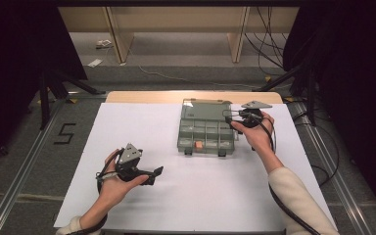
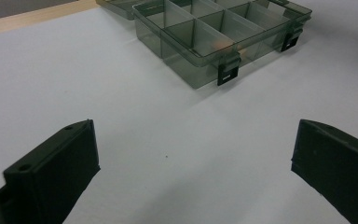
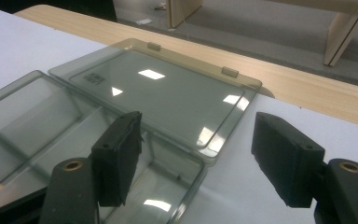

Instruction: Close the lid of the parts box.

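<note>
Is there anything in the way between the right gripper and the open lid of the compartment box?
Nothing visible blocks it. The right gripper hangs with open jaws over the box's back corner, and the lid lies flat just beyond, with bare plastic and white table between them.

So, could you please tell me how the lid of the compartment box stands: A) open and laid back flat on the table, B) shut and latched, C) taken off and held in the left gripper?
A: the lid lies flat behind the box, compartments uncovered, near the right gripper.
</note>
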Available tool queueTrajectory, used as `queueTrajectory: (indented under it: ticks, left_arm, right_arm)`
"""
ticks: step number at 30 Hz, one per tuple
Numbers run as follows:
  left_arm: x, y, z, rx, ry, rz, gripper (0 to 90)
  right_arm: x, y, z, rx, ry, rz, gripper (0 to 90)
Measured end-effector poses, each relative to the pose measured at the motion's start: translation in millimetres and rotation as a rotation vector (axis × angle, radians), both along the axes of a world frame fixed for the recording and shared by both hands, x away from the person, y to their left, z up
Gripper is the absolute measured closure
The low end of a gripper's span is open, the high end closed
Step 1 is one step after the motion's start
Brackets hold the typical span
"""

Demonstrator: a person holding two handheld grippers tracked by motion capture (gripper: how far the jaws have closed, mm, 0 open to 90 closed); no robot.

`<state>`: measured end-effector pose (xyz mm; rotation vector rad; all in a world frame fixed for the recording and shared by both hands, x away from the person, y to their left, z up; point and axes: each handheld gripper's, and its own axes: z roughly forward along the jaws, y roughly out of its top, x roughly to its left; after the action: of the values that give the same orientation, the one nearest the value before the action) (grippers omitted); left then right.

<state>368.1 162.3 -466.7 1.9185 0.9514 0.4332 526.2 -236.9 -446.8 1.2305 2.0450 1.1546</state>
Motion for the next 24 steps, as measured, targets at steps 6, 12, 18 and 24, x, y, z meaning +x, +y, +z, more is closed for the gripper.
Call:
queueTrajectory:
  ticks: [6, 12, 18, 24]
  left_arm:
    - [0.6, 0.3, -0.7, -0.003, 0.002, 0.003, 0.0]
    - [0.4, 0.4, -1.2, -0.005, 0.005, 0.000, 0.0]
    - [0.3, 0.2, -1.1, -0.006, 0.005, -0.001, 0.0]
    - [0.7, 0.4, -1.5, -0.007, 0.007, -0.001, 0.0]
  right_arm:
    - [26.9, 1.8, -1.7, 0.003, 0.028, -0.056, 35.9]
    - [50.0, 7.8, -6.3, -0.016, 0.070, -0.085, 40.9]
    - [69.8, 12.0, -11.8, -0.046, 0.126, -0.119, 48.4]
    - [81.9, 11.2, -18.9, -0.067, 0.178, -0.148, 58.9]
